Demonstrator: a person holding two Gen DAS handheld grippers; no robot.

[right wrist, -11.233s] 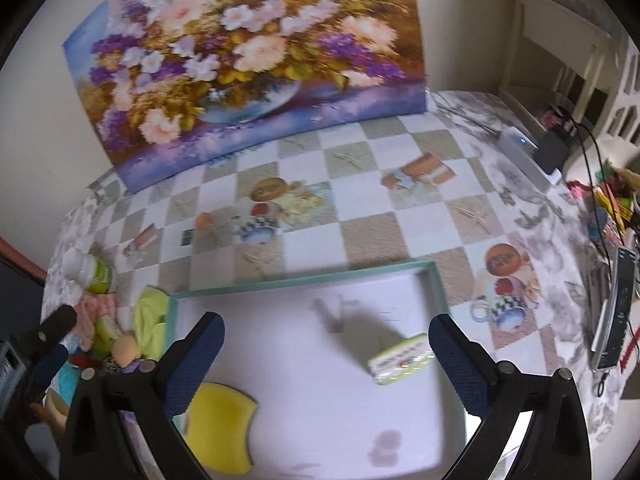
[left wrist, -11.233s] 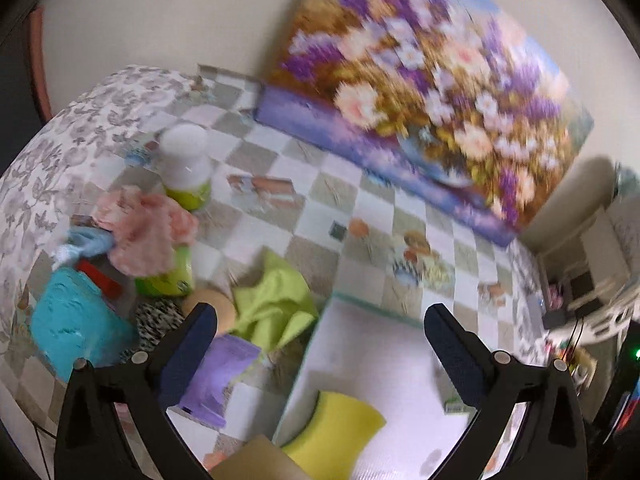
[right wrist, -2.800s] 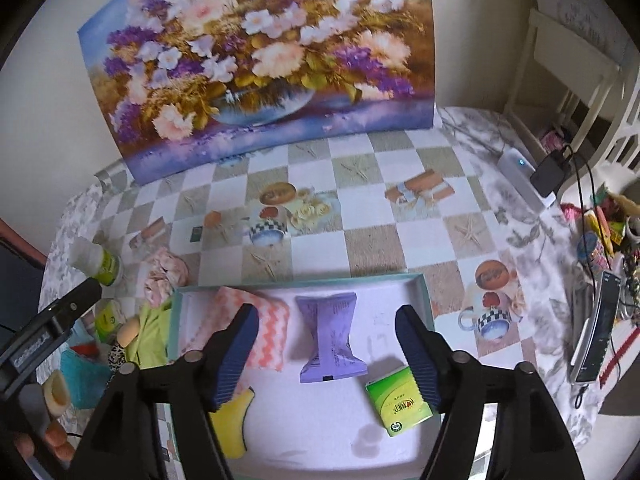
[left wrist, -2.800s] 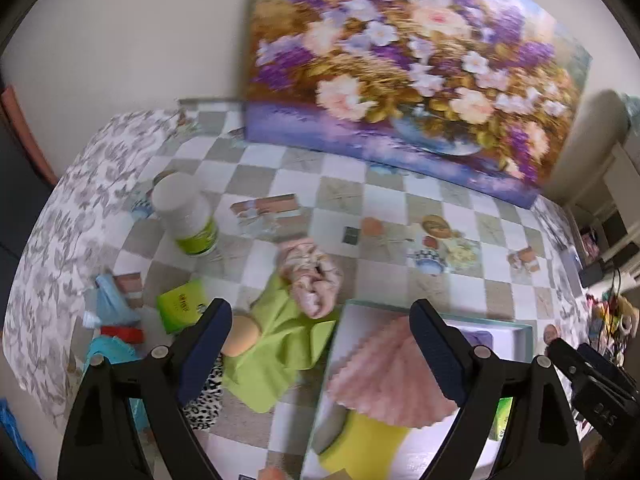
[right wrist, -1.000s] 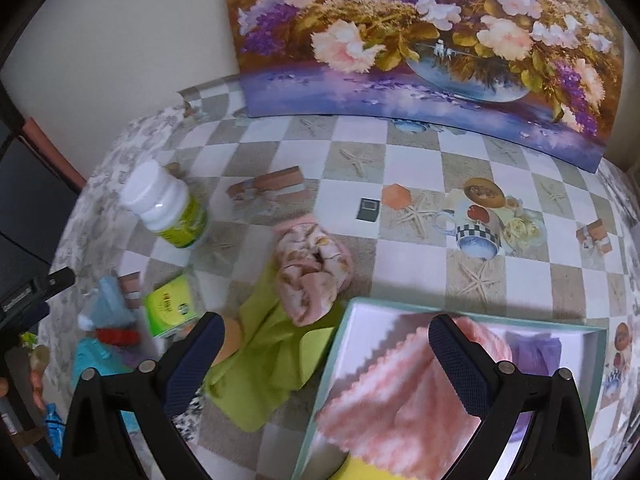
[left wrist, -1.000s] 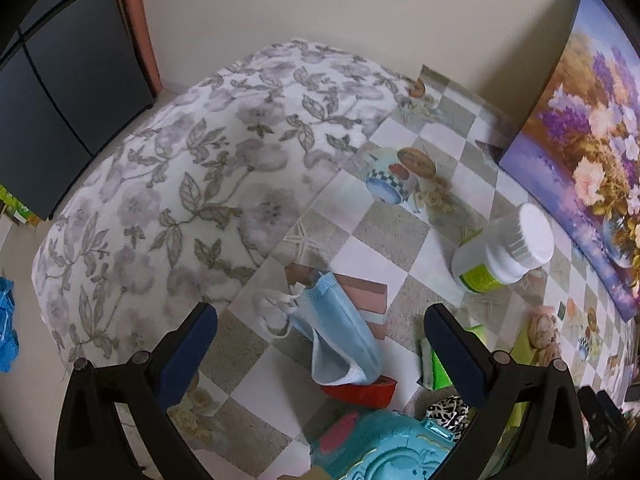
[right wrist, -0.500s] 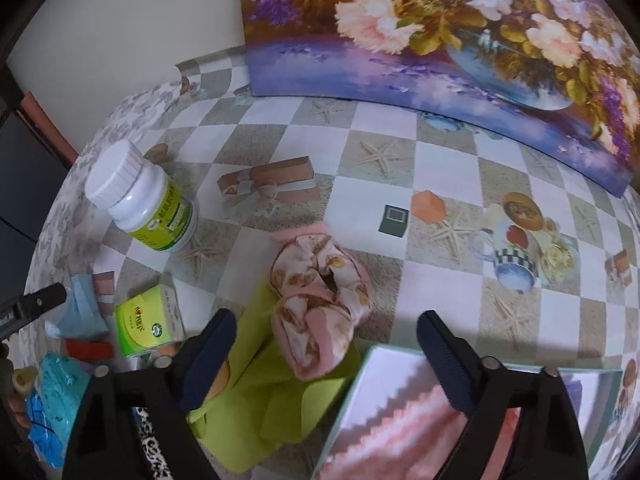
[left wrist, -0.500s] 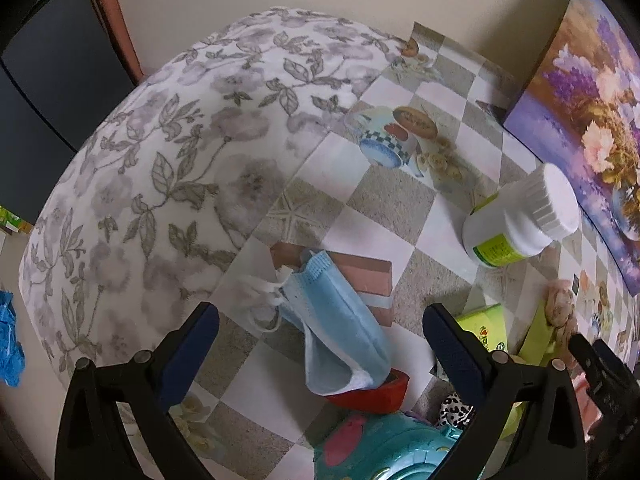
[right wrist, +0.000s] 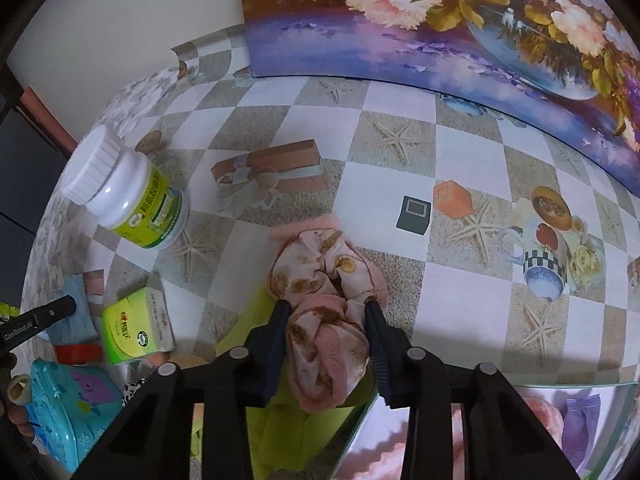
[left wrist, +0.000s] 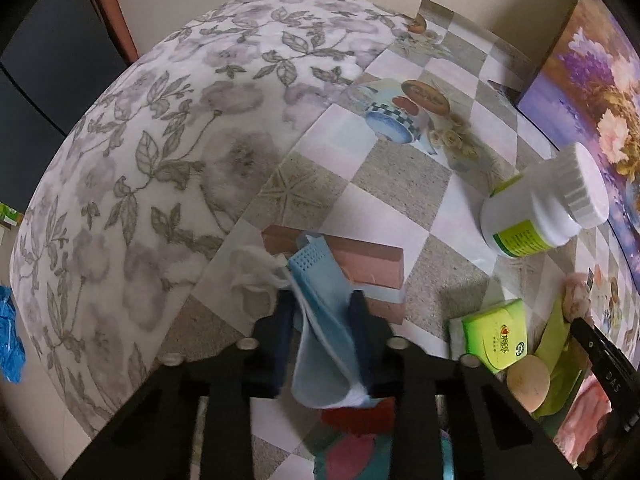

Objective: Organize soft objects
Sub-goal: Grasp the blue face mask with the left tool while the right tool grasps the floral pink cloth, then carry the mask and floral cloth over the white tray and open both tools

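My left gripper [left wrist: 322, 306] is shut on a light blue face mask [left wrist: 324, 320] that lies on the checked tablecloth, its white ear loops [left wrist: 256, 270] trailing to the left. My right gripper [right wrist: 326, 312] is shut on a pink floral scrunchie [right wrist: 324, 292] that rests on a lime green cloth [right wrist: 280, 432]. The white tray [right wrist: 360, 416] at the lower right holds a pink cloth [right wrist: 404, 460] and a purple pouch [right wrist: 578, 424].
A white pill bottle [right wrist: 124, 196] with a green label stands to the left. A small green box [right wrist: 134, 328], a red item [right wrist: 76, 354], a turquoise toy case [right wrist: 60, 412] and a round tan puff [left wrist: 528, 378] crowd the near left. A flower painting [right wrist: 460, 12] leans at the back.
Both grippers have closed from wide open. The left has come down onto the face mask; the right has moved in onto the scrunchie.
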